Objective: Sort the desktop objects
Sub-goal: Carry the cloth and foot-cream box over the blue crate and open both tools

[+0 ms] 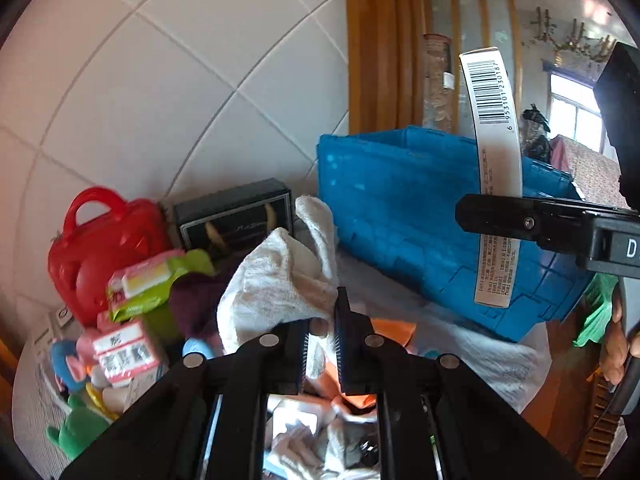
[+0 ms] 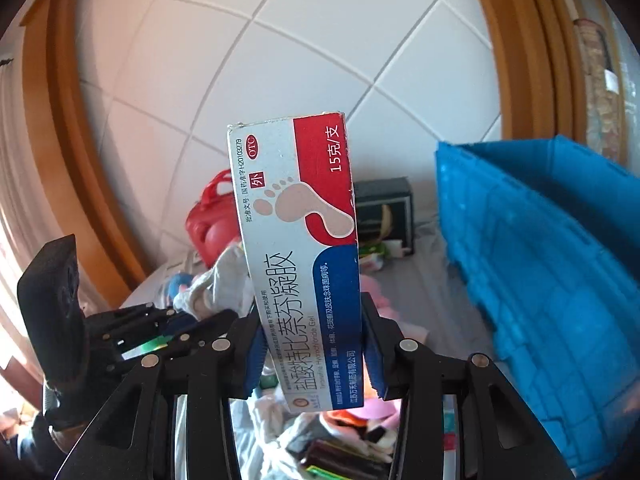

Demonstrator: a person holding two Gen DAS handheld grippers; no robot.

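My left gripper [image 1: 322, 340] is shut on a white cloth [image 1: 280, 280], which bunches up above its jaws over the cluttered desk. My right gripper [image 2: 314, 344] is shut on a white, red and blue ointment box [image 2: 300, 240] with a footprint picture, held upright in the air. In the left wrist view that same box [image 1: 496, 160] shows its barcode side, clamped in the right gripper [image 1: 492, 216] in front of the blue crate [image 1: 400, 208]. The right wrist view has the left gripper [image 2: 160, 332] low at the left with the cloth [image 2: 208, 288] beside it.
The blue plastic crate [image 2: 540, 260] stands at the right. A red toy case [image 1: 100, 240], a black box [image 1: 236, 216], a green packet [image 1: 152, 284], a pink-labelled carton [image 1: 124, 352] and small toys crowd the left. Behind are a tiled wall and a wooden door frame [image 1: 376, 40].
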